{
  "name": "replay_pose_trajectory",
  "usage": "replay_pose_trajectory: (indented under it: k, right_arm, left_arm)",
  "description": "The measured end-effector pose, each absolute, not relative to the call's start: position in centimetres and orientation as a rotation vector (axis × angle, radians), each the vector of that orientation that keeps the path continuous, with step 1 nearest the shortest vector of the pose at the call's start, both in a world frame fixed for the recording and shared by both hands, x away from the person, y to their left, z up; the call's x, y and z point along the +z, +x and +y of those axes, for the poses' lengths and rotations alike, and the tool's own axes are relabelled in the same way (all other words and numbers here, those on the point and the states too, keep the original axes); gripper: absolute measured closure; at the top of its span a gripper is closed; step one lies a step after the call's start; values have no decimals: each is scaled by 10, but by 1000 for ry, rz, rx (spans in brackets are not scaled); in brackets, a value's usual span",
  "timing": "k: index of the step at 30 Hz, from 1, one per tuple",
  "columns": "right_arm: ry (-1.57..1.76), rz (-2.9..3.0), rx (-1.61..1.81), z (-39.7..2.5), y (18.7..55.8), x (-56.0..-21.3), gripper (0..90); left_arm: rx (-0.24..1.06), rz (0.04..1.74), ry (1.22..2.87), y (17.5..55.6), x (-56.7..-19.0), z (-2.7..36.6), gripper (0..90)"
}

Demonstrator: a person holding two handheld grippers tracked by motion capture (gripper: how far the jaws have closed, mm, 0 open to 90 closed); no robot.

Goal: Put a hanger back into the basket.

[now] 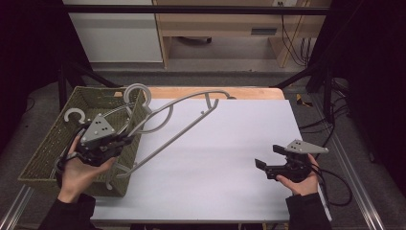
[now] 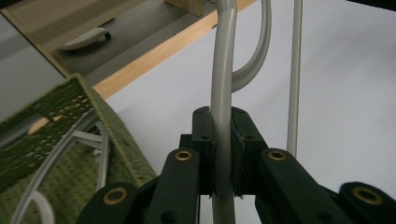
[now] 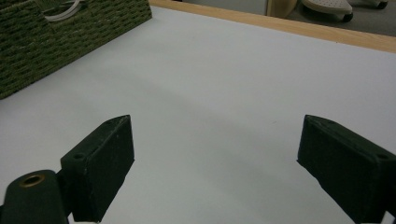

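A grey plastic clothes hanger (image 1: 182, 130) reaches from the green woven basket (image 1: 48, 141) out over the white table. Its hook (image 1: 136, 91) stands above the basket's far right corner. My left gripper (image 1: 127, 139) is shut on one of the hanger's bars at the basket's right wall. In the left gripper view the pads (image 2: 205, 140) press the grey bar (image 2: 223, 70) from both sides. My right gripper (image 1: 268, 156) hovers open over the right part of the table. Its jaws stand wide apart with nothing between them (image 3: 215, 154).
More pale hangers (image 1: 74, 115) lie inside the basket (image 2: 65, 102), which shows at the upper left in the right gripper view (image 3: 70, 37). The white tabletop (image 1: 230, 143) ends in a wooden far edge (image 1: 215, 92). Dark frame posts stand at both sides, with cables at the right.
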State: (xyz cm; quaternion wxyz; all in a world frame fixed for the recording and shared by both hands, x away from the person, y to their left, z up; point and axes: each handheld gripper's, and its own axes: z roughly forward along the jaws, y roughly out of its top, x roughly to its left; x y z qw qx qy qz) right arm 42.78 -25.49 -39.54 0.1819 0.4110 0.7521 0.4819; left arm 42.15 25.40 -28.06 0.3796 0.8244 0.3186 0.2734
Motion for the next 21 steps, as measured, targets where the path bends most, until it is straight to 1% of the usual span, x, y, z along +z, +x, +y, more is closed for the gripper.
replay_pose_trajectory:
  k: [9, 15, 21]
  right_arm:
    - [1157, 2121, 1358, -255, 427, -395, 110]
    - [1155, 2120, 1359, -255, 427, -395, 109]
    - [1149, 2120, 1358, -255, 426, -394, 108]
  left_arm:
    - [834, 875, 2104, 430, -256, 282, 816]
    - [886, 938, 2093, 441, -252, 307, 816]
    - [930, 985, 2092, 454, -257, 332, 816]
